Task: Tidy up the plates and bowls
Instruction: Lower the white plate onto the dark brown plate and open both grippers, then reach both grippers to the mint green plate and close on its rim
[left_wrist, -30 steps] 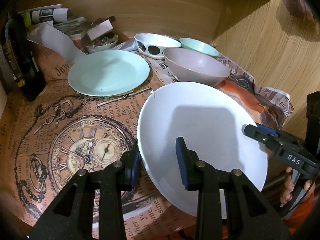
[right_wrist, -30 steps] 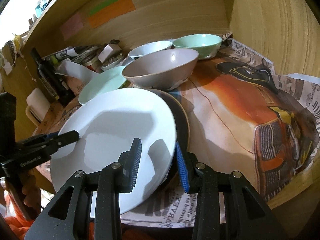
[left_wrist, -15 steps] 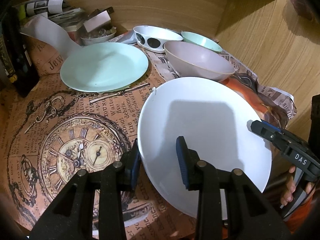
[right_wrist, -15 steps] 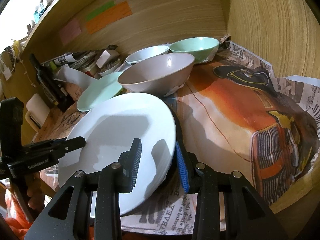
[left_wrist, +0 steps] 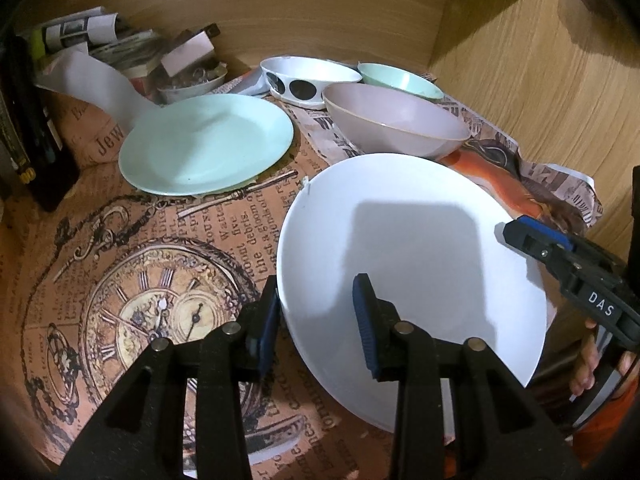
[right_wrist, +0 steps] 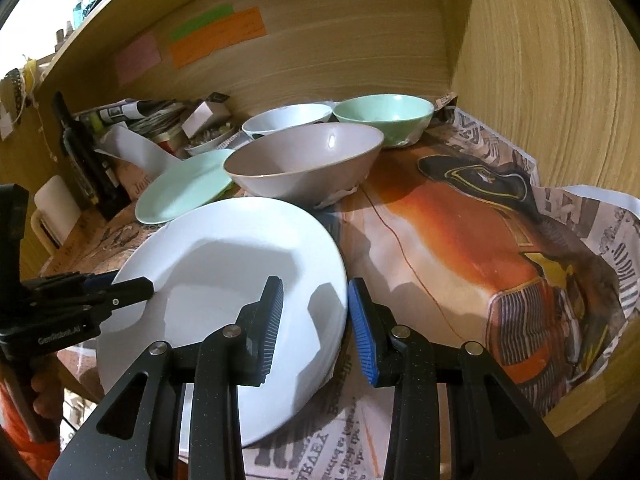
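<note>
Bowls (right_wrist: 304,168) block behind; right side open (paper (right_wrist: 460,248)).

home: wooden shelf nook (right_wrist: 360,40), crockery on newspaper lining (left_wrist: 200,220), sticky notes (right_wrist: 216,36).

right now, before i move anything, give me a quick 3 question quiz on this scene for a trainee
1. True or false: the left gripper and the right gripper each straddle the rim of the white plate, on opposite sides.
2. The other plate, lying flat behind it, is: A red, B mint green, C black.
3. Which bowl stands nearest the white plate?

Key
1. True.
2. B.
3. The mauve bowl, just behind the white plate's far rim.
</note>
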